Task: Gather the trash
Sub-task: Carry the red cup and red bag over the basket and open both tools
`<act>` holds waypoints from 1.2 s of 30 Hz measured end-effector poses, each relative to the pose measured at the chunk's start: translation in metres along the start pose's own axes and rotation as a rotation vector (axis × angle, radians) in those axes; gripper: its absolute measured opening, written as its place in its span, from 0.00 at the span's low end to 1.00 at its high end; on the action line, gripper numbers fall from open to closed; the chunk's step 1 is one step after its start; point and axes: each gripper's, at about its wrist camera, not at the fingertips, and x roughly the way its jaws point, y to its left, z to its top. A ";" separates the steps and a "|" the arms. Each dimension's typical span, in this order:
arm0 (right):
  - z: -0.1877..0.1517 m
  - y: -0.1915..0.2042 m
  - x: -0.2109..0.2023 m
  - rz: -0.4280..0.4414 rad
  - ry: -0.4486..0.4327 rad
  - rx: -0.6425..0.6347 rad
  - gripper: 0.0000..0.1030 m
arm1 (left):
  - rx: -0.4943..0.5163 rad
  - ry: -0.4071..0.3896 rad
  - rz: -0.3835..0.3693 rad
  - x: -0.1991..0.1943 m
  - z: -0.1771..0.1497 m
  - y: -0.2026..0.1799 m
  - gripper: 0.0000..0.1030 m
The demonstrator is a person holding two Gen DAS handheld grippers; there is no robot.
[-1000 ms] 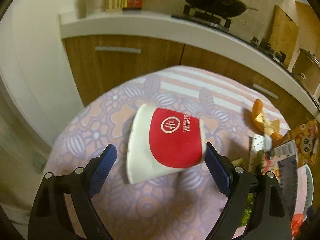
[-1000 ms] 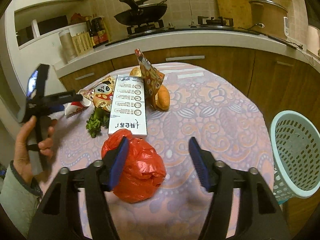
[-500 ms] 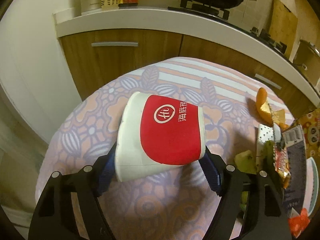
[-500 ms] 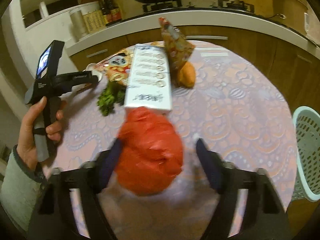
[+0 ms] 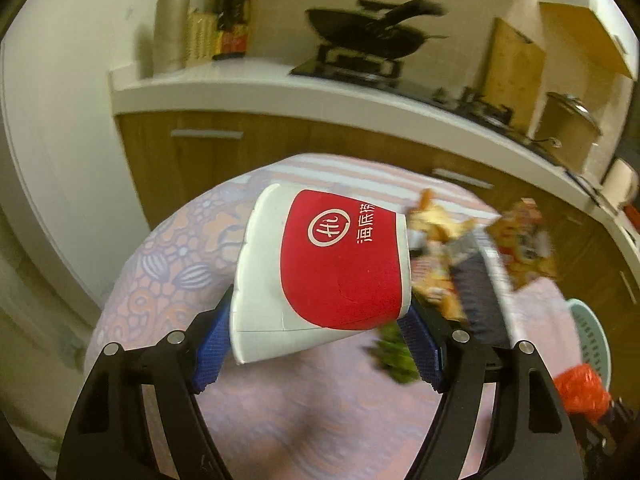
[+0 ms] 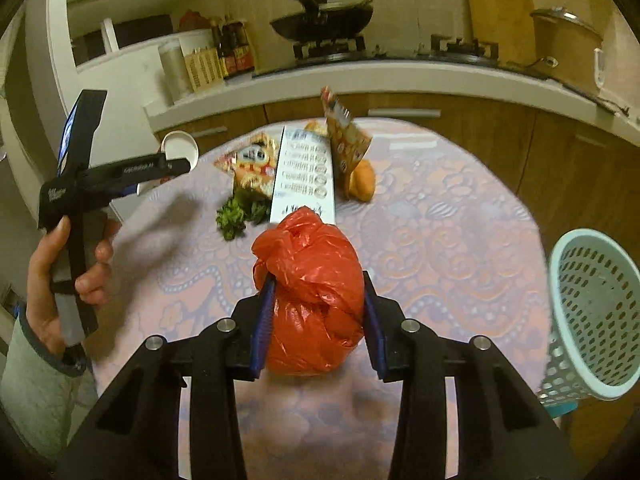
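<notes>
My left gripper (image 5: 320,340) is shut on a red and white paper cup (image 5: 332,272), held on its side above the round table (image 5: 280,420). The cup's white rim also shows in the right wrist view (image 6: 180,150), in the left gripper (image 6: 120,176). My right gripper (image 6: 316,328) is shut on a knotted red plastic bag (image 6: 312,296), its blue pads pressing both sides. A pale green perforated basket (image 6: 596,312) stands at the table's right edge and is partly seen in the left wrist view (image 5: 592,344).
On the table lie a long white printed box (image 6: 304,176), snack wrappers (image 6: 252,160), an upright wrapper (image 6: 344,140), a bread roll (image 6: 362,184) and green vegetable scraps (image 6: 240,216). A kitchen counter (image 6: 400,76) with a wok (image 6: 324,20) runs behind.
The left gripper closed on the cup and lifted it off the table. The right gripper moved forward around the red bag and closed on it.
</notes>
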 end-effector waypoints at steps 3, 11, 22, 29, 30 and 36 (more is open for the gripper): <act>0.004 -0.011 -0.019 -0.019 -0.043 0.014 0.35 | 0.039 -0.042 -0.047 -0.023 0.002 -0.027 0.71; 0.006 -0.055 -0.053 -0.113 -0.109 0.071 0.35 | 0.156 -0.085 -0.189 -0.049 0.001 -0.110 0.71; -0.008 -0.142 -0.093 -0.303 -0.151 0.216 0.35 | 0.333 -0.013 -0.330 -0.024 -0.024 -0.236 0.71; -0.026 -0.199 -0.105 -0.421 -0.145 0.317 0.35 | 0.425 0.056 -0.416 0.001 -0.047 -0.307 0.71; -0.029 -0.204 -0.104 -0.434 -0.142 0.327 0.35 | 0.433 0.062 -0.423 0.004 -0.050 -0.314 0.71; -0.047 -0.246 -0.097 -0.490 -0.105 0.421 0.35 | 0.498 0.131 -0.473 0.034 -0.073 -0.358 0.71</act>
